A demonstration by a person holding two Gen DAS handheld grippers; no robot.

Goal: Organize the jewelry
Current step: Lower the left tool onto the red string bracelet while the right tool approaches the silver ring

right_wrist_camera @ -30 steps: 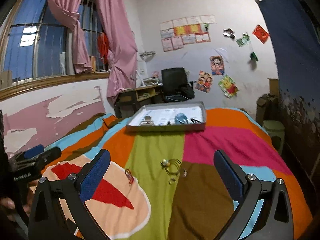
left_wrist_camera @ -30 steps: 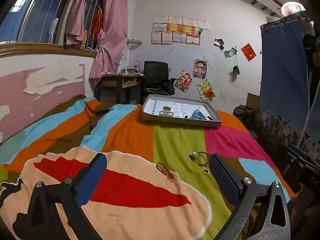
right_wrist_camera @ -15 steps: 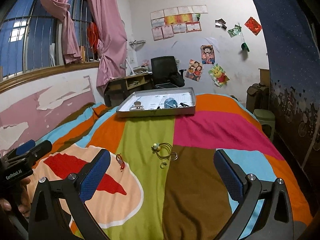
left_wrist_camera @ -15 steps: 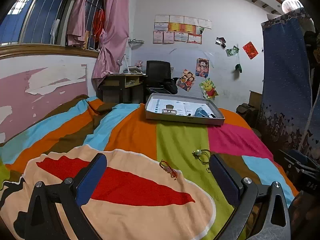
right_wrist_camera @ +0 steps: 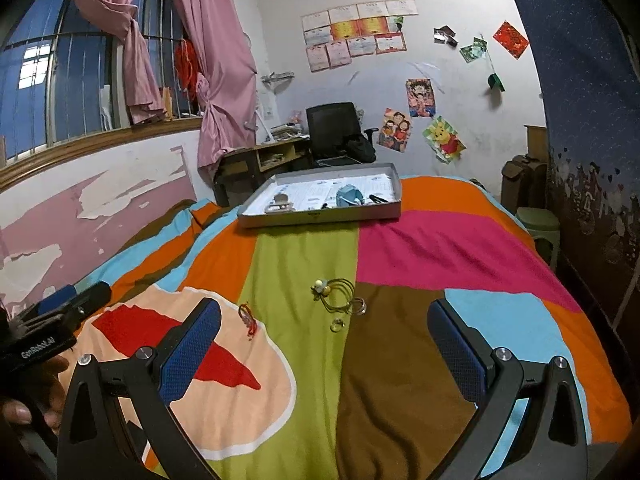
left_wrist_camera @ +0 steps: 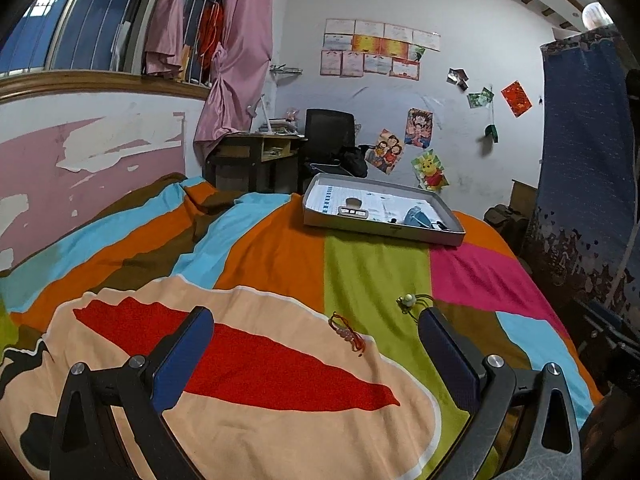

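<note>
A red beaded bracelet (left_wrist_camera: pixel 347 333) (right_wrist_camera: pixel 248 319) lies on the colourful bedspread, ahead of both grippers. To its right lies a thin green cord necklace with a pale bead (left_wrist_camera: pixel 409 300) (right_wrist_camera: pixel 335 293), and two small rings (right_wrist_camera: pixel 358 306) rest beside it. A grey tray (left_wrist_camera: pixel 416 235) (right_wrist_camera: pixel 320 217) holding small items sits at the far end of the bed. My left gripper (left_wrist_camera: pixel 314 330) is open above the bedspread with nothing between its fingers. My right gripper (right_wrist_camera: pixel 323 322) is also open and empty; the left gripper (right_wrist_camera: pixel 66 306) shows at its left edge.
A desk (right_wrist_camera: pixel 260 160) and a black office chair (right_wrist_camera: pixel 334 132) stand behind the bed by the far wall. A pink curtain (left_wrist_camera: pixel 236 64) hangs at the barred window on the left. A blue hanging cloth (right_wrist_camera: pixel 580 80) and a green stool (right_wrist_camera: pixel 538 220) flank the bed's right side.
Both grippers have shifted a little nearer the jewelry and tilted down, so the bracelet and necklace sit closer in view. Both stay open.
</note>
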